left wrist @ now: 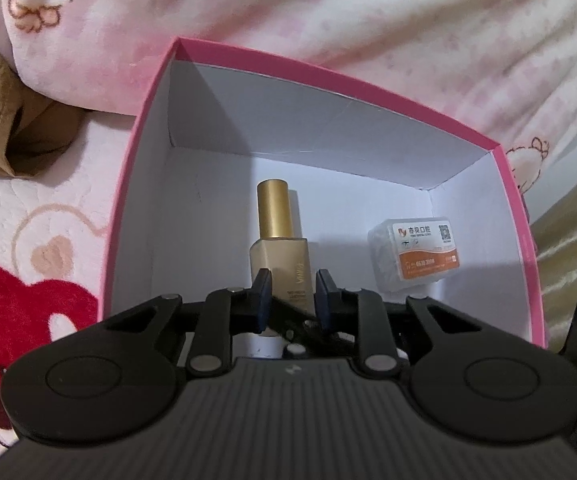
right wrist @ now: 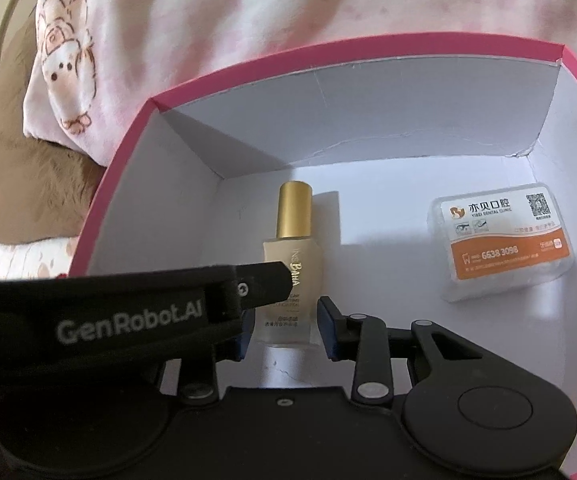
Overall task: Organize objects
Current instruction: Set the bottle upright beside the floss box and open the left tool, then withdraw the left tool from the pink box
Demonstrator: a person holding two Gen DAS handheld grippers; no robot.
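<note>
A cream bottle with a gold cap lies on the white floor of a pink-rimmed box. A clear plastic case with an orange label lies to its right. My left gripper is open, its fingers on either side of the bottle's base, above it. In the right wrist view my right gripper is open around the bottle's lower end. The left gripper's arm crosses in front of my left finger. The case lies further right in the box.
The box stands on a bed with a pink blanket printed with bears. A brown cushion lies to the left. A red heart pattern shows on the sheet at the left.
</note>
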